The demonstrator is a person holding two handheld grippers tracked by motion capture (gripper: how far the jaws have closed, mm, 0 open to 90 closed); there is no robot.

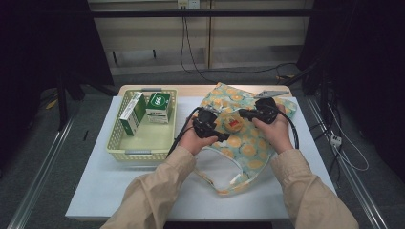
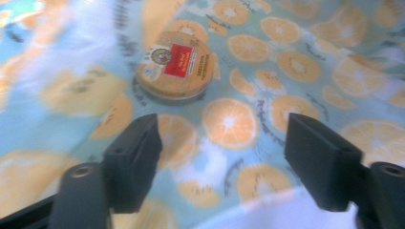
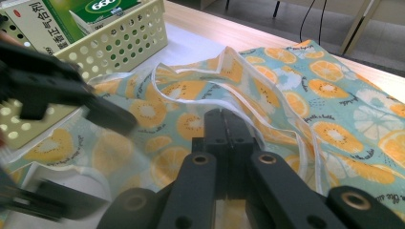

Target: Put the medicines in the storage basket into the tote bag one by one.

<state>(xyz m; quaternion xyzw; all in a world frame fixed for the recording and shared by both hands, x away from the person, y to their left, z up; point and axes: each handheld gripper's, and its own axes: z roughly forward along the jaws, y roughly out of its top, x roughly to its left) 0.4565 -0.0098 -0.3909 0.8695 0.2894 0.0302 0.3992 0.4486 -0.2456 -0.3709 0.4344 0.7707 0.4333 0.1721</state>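
the table (image 1: pixel 95 191) fills the centre of the high view, the orange-print bag (image 1: pixel 248 148) spread right of middle. a basket (image 1: pixel 143 138) of boxes sits upper left. the right gripper (image 3: pixel 224 124) is clamped on the bag's white-edged rim. the left gripper (image 2: pixel 222 143) gapes empty above a round tin (image 2: pixel 174 67) inside the bag.

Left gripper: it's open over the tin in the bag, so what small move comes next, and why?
Probably swing the left gripper over to the basket for a box. Its jaws stand open and empty, the tin already lies on the bag's orange-print fabric, and the right gripper is shut on the bag's white-trimmed edge, apparently holding it open.
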